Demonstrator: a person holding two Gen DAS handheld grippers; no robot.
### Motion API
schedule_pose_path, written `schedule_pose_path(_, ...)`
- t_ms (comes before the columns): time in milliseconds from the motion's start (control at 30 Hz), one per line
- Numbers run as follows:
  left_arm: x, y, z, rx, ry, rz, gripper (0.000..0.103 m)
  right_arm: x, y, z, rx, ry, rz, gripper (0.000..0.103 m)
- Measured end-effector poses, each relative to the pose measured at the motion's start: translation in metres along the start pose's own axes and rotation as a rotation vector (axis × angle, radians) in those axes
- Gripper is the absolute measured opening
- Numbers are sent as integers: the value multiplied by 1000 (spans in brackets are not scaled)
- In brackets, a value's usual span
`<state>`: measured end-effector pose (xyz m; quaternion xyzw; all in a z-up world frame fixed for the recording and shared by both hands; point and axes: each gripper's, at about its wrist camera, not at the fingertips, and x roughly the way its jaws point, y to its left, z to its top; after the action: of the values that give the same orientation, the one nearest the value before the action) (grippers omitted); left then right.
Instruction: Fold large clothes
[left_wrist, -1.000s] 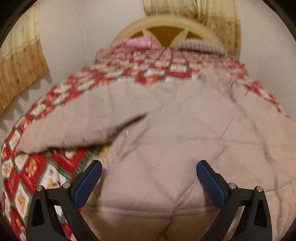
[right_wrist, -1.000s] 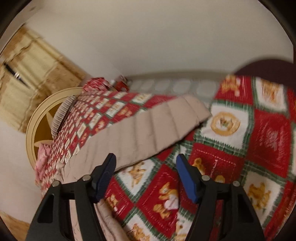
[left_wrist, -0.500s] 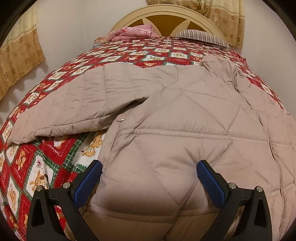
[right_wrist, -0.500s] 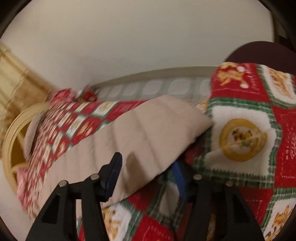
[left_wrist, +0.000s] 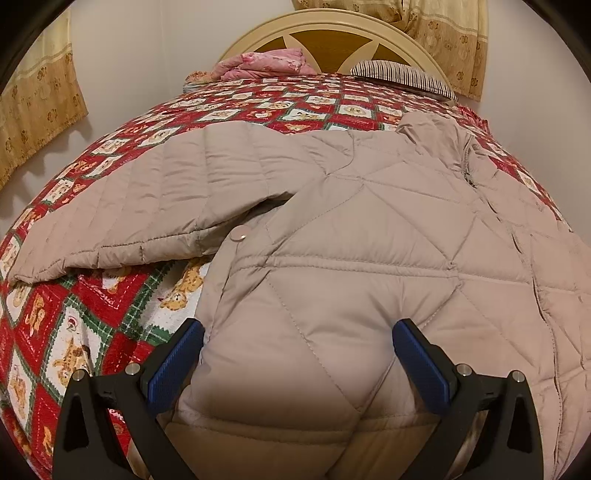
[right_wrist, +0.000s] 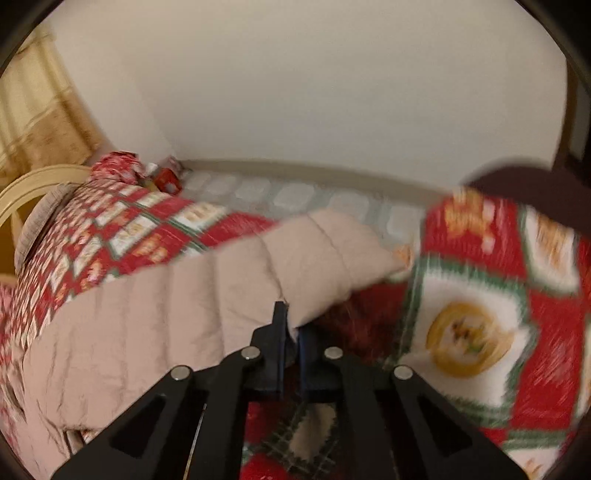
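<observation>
Barely begun: the jacket (left_wrist: 332, 240) lies unfolded; the right hand-held gripper (right_wrist: 290, 332) pinches its sleeve (right_wrist: 229, 291) at 12 o'clock, while the left hand-held gripper (left_wrist: 295, 354) gapes.

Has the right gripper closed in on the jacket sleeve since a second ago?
Yes. The right gripper went from open above the quilt to shut on the sleeve edge near the cuff, having advanced toward it.

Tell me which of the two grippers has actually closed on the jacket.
The right gripper: its jaws are pinched on the jacket sleeve edge. The left gripper is wide open over the jacket hem.
</observation>
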<state>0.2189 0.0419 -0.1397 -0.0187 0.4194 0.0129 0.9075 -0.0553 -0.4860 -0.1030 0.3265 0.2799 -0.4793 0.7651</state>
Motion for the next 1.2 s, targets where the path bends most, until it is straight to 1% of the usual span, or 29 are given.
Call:
schedule_pose_path(67, 0, 1, 0, -2, -1, -4, 102, -26, 14, 8, -59, -73, 29, 8)
schedule_pose_path(133, -1, 1, 0, -3, -1, -8, 102, -56, 35, 15, -118, -138, 78, 8)
schedule_pose_path(233, -1, 3, 0, -10, -4, -19, 102, -103, 81, 16, -223, -224, 169, 8)
schedule_pose_path(300, -2, 5, 0, -19, -9, -34, 102, -128, 116, 11, -296, -266, 241, 8)
schedule_pose_path(367, -3, 9, -1, -32, -15, -53, 102, -155, 156, -1, -381, -297, 327, 8)
schedule_pose_path(433, -5, 12, -1, -46, -21, -74, 102, -175, 197, -22, -462, -303, 419, 8)
schedule_pose_path(467, -5, 14, -1, -54, -25, -85, 102, -177, 214, -30, -487, -299, 454, 8)
schedule_pose_path(500, -6, 15, -1, -61, -28, -94, 102, -185, 236, -45, -525, -286, 506, 8)
schedule_pose_path(533, -6, 17, -1, -67, -31, -103, 102, -183, 253, -53, -550, -274, 536, 8)
schedule_pose_path(600, -7, 19, -1, -80, -37, -119, 102, -185, 294, -88, -638, -231, 618, 8)
schedule_pose_path(667, -7, 21, -1, -88, -41, -131, 102, -184, 325, -120, -712, -198, 673, 7)
schedule_pose_path(733, -8, 22, -2, -97, -46, -145, 102, -176, 353, -154, -773, -135, 737, 7)
schedule_pose_path(833, -9, 26, -2, -116, -54, -170, 102, -162, 373, -198, -827, -19, 805, 7)
schedule_pose_path(933, -9, 27, -3, -123, -57, -180, 102, -141, 391, -237, -875, 78, 836, 7)
schedule_pose_path(1067, -9, 28, -3, -124, -57, -181, 102, -124, 406, -265, -887, 207, 880, 10)
schedule_pose_path(1167, -9, 28, -3, -127, -57, -185, 102, -111, 410, -278, -881, 294, 931, 17)
schedule_pose_path(1200, -8, 28, -3, -126, -57, -184, 102, -109, 413, -281, -877, 319, 946, 26)
